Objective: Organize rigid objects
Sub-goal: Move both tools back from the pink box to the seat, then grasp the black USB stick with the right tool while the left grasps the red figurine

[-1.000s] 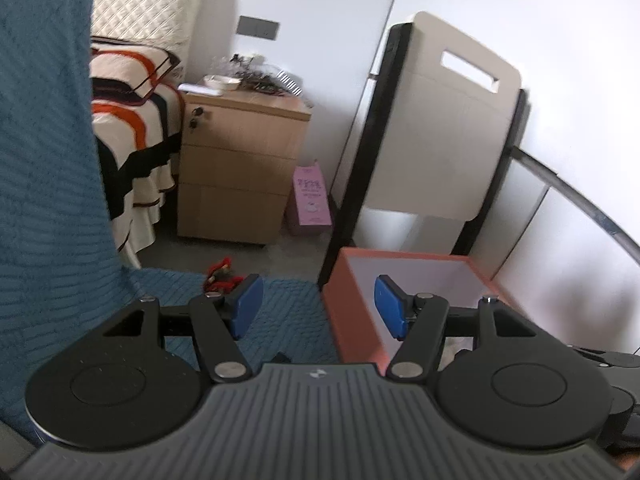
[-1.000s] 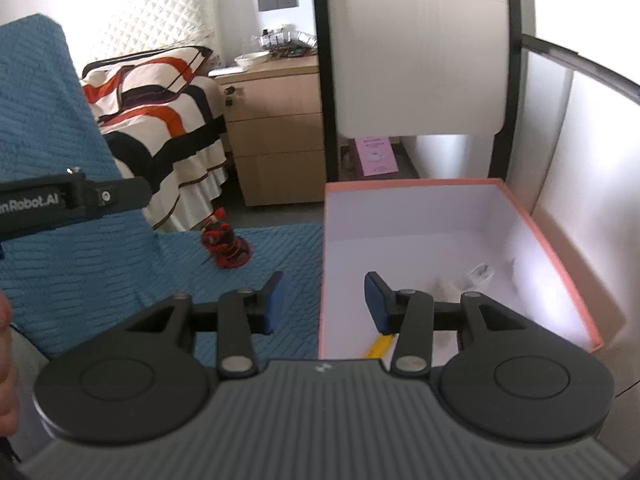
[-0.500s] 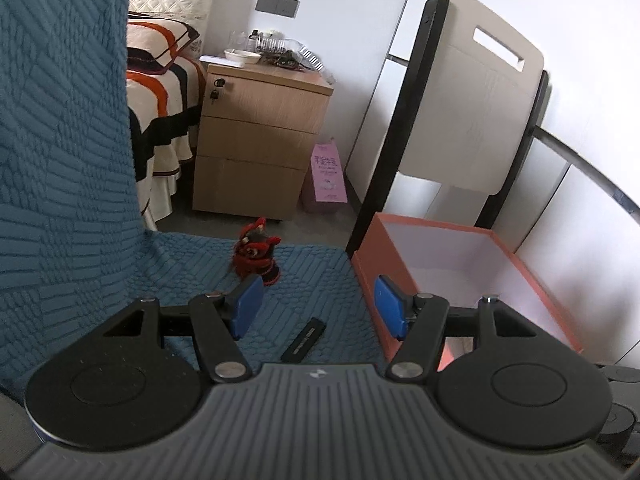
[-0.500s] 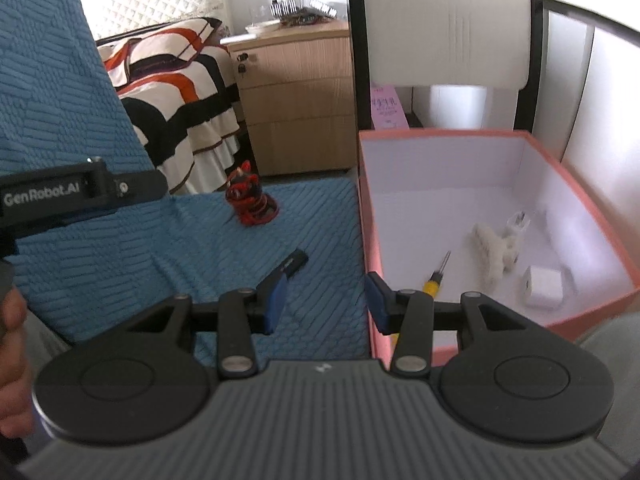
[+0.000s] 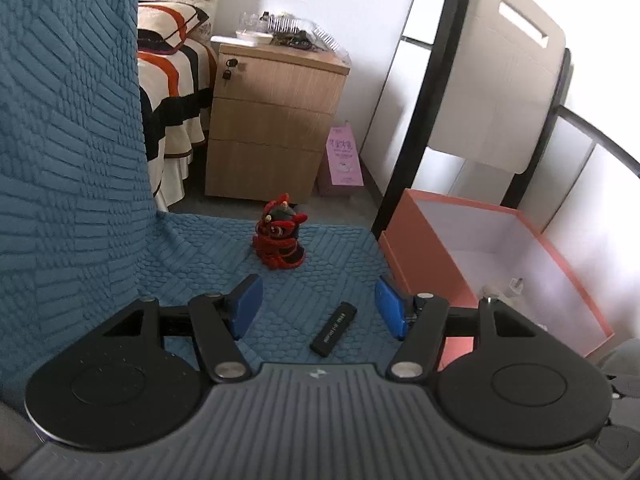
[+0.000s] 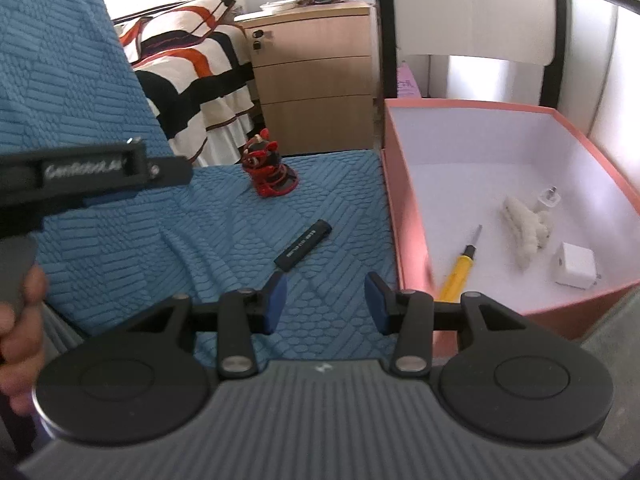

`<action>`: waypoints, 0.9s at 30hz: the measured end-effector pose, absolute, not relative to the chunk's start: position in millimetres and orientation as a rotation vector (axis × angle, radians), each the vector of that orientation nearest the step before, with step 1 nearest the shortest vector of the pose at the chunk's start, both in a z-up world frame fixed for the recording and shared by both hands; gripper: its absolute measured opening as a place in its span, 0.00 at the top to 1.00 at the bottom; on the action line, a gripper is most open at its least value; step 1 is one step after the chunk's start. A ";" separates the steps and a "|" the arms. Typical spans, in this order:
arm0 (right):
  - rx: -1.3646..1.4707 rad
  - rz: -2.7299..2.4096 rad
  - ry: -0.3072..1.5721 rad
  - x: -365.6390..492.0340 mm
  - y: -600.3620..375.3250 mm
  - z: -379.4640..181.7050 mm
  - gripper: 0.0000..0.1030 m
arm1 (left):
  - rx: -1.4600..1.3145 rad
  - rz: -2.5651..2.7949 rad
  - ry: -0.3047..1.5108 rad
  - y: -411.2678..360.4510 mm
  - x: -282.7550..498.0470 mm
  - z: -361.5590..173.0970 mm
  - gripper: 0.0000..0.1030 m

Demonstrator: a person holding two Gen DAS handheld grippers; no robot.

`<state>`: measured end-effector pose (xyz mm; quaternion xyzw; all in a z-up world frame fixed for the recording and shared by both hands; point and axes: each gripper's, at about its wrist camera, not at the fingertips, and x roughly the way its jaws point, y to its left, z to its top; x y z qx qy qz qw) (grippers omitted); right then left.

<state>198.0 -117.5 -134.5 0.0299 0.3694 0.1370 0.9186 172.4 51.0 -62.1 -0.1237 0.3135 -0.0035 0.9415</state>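
Observation:
A slim black stick [image 5: 334, 329] [image 6: 303, 245] lies flat on the blue quilted cover. Behind it stands a small red and black figurine [image 5: 280, 243] [image 6: 268, 168]. To the right sits an orange box [image 5: 420, 248] [image 6: 400, 216] with a white inside, holding a yellow screwdriver [image 6: 460, 268], a fluffy white clip [image 6: 524, 232] and two white plugs. My left gripper [image 5: 318, 308] hovers open just above the stick. My right gripper [image 6: 326, 300] is open and empty, a little short of the stick. The left gripper's body [image 6: 88, 172] shows at the right wrist view's left edge.
The blue cover [image 5: 72, 160] rises as a steep backrest on the left. Beyond the seat stand a wooden bedside cabinet [image 5: 272, 120], a striped bed [image 6: 188, 64] and a pink bag [image 5: 342, 156]. A white folded board in a black frame [image 5: 492, 80] leans behind the box. A hand [image 6: 20, 320] grips a handle.
Both grippers have come down and tilted toward the seat. The stick, the figurine and the box's contents have come into view. Neither gripper's jaws changed their gap.

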 end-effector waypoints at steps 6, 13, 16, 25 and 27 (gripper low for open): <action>0.052 0.334 0.756 214.1 -102.8 -146.1 0.55 | -0.245 -0.018 0.649 61.7 207.3 -71.2 0.27; 0.046 0.391 0.790 246.8 -79.4 -168.4 0.55 | -0.252 -0.006 0.732 80.0 257.2 -102.8 0.27; 0.047 0.411 0.812 261.0 -69.8 -178.9 0.55 | -0.263 0.006 0.772 89.3 279.6 -120.4 0.27; 0.047 0.418 0.840 300.5 -44.1 -211.5 0.55 | -0.257 0.017 0.782 92.5 333.5 -150.7 0.27; 0.052 0.408 0.826 308.8 -41.7 -217.6 0.55 | -0.229 -0.013 0.790 90.6 347.8 -154.4 0.27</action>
